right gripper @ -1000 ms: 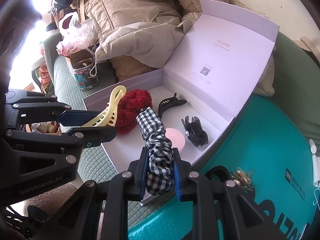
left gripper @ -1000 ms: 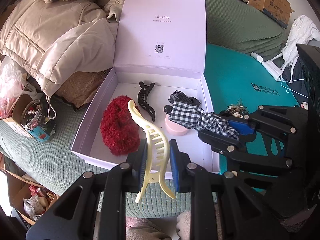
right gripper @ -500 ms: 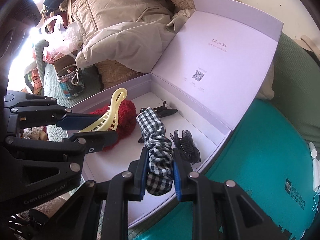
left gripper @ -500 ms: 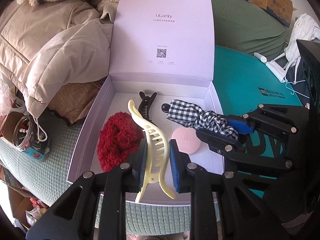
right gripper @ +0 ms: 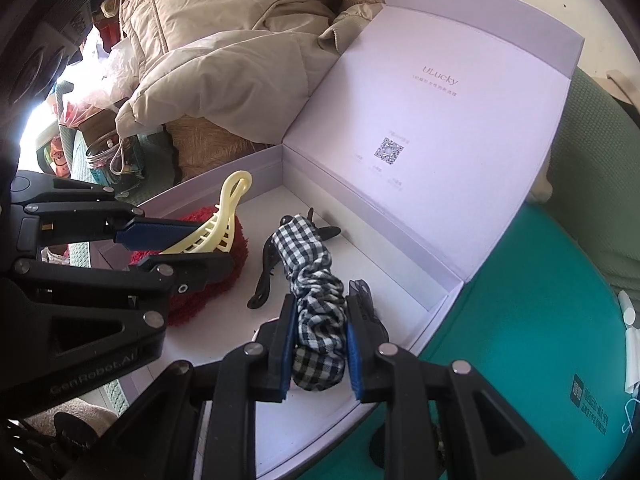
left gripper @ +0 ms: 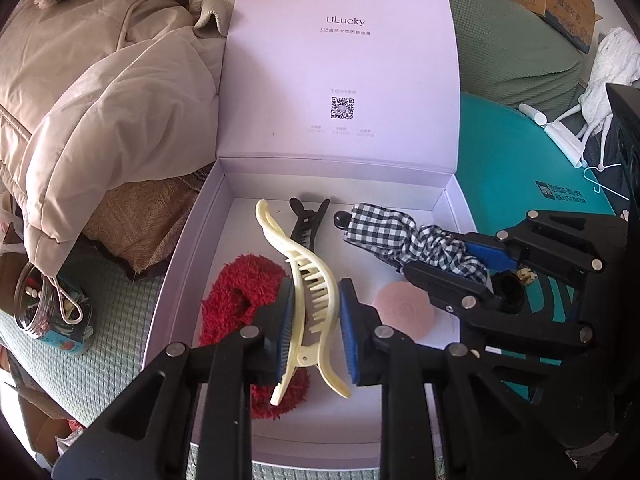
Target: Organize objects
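Both grippers had moved forward over the open lilac box in the last second, so that each load now hung above the box floor rather than at its near edge. The left gripper was clamped on a cream hair claw, holding it near its hinge with the long curved end pointing toward the far wall. Beneath it lay the red fuzzy scrunchie, left of centre on the floor.

The right gripper was closed on a black-and-white gingham scrunchie, its free end reaching toward the raised lid. Seen from the left wrist view, that scrunchie hung over the right half of the box, above the pink round pad. A black claw clip lay on the floor toward the far wall, and a second dark clip sat just beside the right gripper's right finger, partly hidden.

That advance suggested the carrying stage was nearly over: both items were inside the box outline and only had to be lowered and let go. The likely snag was crowding, since the cream claw was held directly over the red scrunchie and could land on top of it instead of on bare floor. A beige padded jacket was heaped to the left of the box, clear of the work.
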`<action>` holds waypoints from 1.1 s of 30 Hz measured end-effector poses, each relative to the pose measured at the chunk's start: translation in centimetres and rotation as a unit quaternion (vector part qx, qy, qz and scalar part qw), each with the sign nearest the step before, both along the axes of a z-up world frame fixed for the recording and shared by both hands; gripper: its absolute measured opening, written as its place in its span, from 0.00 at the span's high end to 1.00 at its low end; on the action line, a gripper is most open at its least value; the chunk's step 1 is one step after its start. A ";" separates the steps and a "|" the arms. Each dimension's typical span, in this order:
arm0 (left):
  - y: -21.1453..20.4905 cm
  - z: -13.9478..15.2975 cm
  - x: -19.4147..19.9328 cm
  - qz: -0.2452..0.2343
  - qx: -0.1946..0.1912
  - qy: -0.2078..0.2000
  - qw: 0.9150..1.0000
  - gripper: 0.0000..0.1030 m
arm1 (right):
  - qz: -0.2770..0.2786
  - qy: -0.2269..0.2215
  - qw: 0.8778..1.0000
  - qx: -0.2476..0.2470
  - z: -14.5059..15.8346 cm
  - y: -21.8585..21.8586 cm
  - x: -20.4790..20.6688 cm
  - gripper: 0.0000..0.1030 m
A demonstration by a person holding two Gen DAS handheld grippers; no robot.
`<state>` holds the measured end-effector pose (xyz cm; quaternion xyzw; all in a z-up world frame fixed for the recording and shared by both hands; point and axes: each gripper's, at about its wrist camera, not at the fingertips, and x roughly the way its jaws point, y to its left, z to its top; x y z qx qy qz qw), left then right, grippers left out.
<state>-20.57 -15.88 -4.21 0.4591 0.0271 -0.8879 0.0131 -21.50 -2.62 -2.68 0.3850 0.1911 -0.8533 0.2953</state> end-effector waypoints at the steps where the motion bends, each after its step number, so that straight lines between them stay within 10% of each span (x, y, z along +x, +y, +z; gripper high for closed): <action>1: -0.1 -0.2 -0.3 0.000 0.001 -0.001 1.000 0.80 | 0.001 0.000 1.000 0.001 0.0 -0.1 -0.2 0.79; 33: -2.0 -4.6 -6.3 0.009 0.003 -0.042 0.999 0.80 | -0.002 -0.024 0.999 0.029 -2.6 -1.7 -5.3 0.79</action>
